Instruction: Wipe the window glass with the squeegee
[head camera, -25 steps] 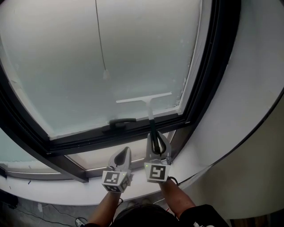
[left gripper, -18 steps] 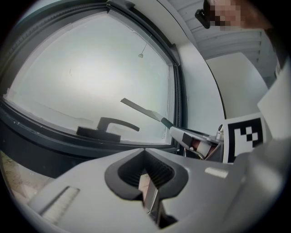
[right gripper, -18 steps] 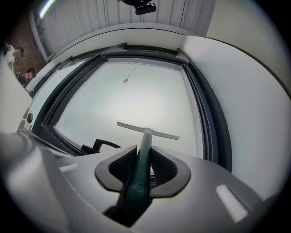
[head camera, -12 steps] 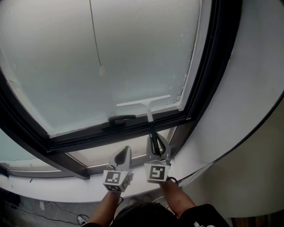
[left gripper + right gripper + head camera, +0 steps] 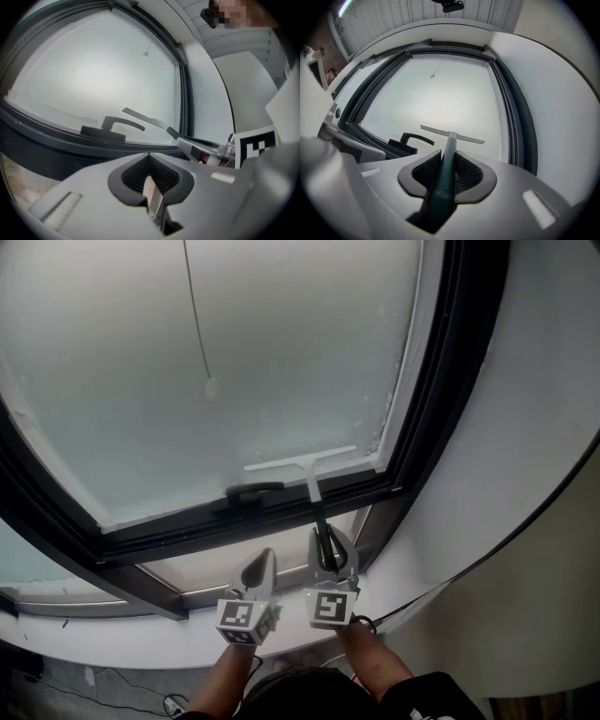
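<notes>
Pulled squeegee (image 5: 302, 463) lower on window glass (image 5: 281, 352); now just above bottom frame, near window handle (image 5: 251, 491). Stroke nearly done. Held clamped in right gripper (image 5: 330, 547) jaws; left gripper (image 5: 260, 570) jaws closed, empty.

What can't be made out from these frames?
- Blade contact: no view shows the squeegee edge-on, so whether its blade presses on the window glass cannot be told.
- Pull cord: its upper end is cut off by the head view's top edge.
- Beyond the glass: hazy in every view, nothing readable.
- Squeegee handle's lower part: in the head view, hidden by the jaws of the right gripper.
</notes>
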Motion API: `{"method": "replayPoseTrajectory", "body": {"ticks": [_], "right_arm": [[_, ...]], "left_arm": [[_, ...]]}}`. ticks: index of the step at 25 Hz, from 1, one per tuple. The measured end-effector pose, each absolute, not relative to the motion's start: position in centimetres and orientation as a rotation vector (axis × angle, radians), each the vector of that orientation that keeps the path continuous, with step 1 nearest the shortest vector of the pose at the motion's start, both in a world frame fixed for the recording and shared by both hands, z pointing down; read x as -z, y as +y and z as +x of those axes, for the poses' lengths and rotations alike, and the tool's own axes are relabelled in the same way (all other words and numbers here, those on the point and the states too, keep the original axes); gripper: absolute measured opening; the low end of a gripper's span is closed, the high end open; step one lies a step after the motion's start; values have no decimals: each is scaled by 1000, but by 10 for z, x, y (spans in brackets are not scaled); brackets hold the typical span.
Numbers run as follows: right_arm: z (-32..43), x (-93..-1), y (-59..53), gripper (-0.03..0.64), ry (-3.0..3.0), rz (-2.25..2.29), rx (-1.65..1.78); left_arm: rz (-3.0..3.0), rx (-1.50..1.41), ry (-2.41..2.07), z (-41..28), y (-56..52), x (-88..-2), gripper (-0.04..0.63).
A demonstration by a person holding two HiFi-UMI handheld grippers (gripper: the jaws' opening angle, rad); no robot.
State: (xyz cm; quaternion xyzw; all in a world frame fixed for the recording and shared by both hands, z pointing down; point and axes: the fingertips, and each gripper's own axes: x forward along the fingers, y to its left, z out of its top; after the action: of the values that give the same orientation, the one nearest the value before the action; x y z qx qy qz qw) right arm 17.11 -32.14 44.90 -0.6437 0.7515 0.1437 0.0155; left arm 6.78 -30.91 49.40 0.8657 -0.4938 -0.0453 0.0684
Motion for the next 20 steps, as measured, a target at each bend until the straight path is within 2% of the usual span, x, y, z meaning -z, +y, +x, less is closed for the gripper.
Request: {"method": "replayPoseTrajectory", "body": {"ticks": [13, 20], "right_arm": [[175, -450, -318, 98, 2341, -2007, -416], [197, -363, -325, 98, 2185, -1947, -596]], "left_arm": [[2607, 139, -1439, 79, -309, -498, -2], [2666, 226, -1425, 84, -316, -473, -2]]}}
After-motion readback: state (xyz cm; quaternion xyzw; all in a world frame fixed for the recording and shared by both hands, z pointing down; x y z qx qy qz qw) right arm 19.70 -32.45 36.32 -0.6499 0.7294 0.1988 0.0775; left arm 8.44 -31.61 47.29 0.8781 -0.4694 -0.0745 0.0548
